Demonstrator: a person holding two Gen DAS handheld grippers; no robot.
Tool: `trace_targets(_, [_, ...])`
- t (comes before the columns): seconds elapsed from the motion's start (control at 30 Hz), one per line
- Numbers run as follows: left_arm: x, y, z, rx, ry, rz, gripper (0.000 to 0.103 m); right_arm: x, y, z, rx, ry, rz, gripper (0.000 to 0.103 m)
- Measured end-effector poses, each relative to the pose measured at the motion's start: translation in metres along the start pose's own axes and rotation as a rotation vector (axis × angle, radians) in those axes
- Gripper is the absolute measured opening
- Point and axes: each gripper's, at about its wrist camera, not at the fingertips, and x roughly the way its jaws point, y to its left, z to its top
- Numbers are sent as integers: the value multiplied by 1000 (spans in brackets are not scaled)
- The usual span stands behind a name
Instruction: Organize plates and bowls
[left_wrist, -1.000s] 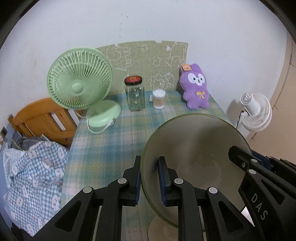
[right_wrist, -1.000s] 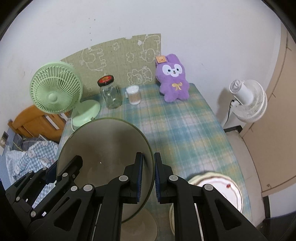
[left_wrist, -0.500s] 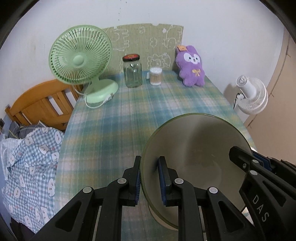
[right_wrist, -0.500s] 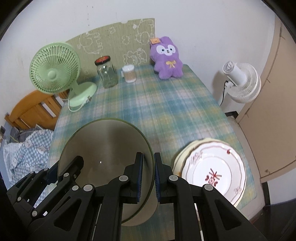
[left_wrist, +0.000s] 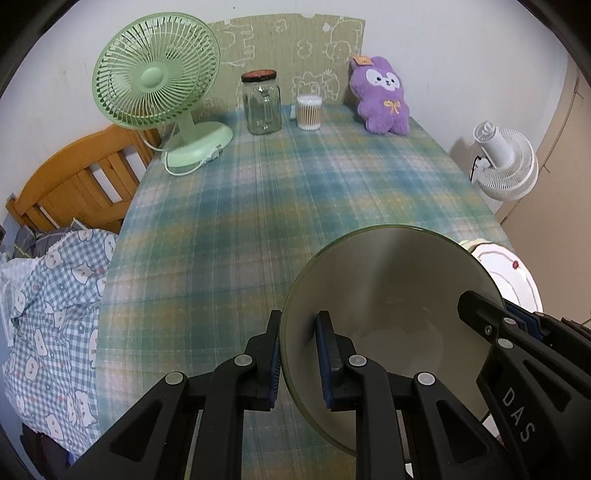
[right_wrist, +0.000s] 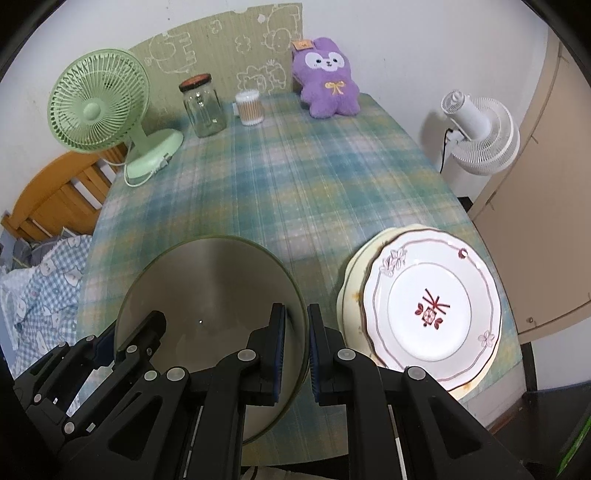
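1. Left wrist view: the left gripper (left_wrist: 297, 360) pinches the left rim of the large olive-green glazed ceramic bowl (left_wrist: 388, 295), one finger outside the wall, one inside. The bowl occupies the lower right of the frame, above the green-and-blue plaid tablecloth (left_wrist: 280, 206). The right gripper (left_wrist: 517, 332) enters at the lower right edge and grips the opposite rim.
2. Right wrist view: the right gripper (right_wrist: 295, 347) clamps the bowl (right_wrist: 207, 295) rim at lower centre. The stack of scalloped white floral plates (right_wrist: 432, 306) lies at the lower right, just beside the bowl.
3. Handling judgement: the bowl appears rigid, heavy, glazed and slippery, and breakable. Grip opposite rim points with both grippers; keep it level.
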Motion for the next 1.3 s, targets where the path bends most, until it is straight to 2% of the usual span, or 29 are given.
trace_targets(0.53, [21, 0, -10, 12, 58, 11, 16, 21, -3, -8, 11, 58, -14, 15])
trace_targets(0.8, [32, -2, -8, 16, 86, 7, 17, 29, 0, -6, -14, 63, -47, 15])
trace_targets(1.1, [36, 0, -5, 13, 85, -1, 17, 35, 4, -1, -47, 68, -66, 15])
trace_targets(1.17, [37, 2, -3, 5, 91, -22, 24, 35, 3, 2, -45, 73, -51, 15])
trace_targets(1.2, [37, 2, -3, 5, 92, -33, 32, 35, 2, 3, -48, 78, -40, 15])
trace_targets(1.3, [33, 2, 0, 18, 77, -41, 43, 37, 2, 8, -65, 93, -24, 15])
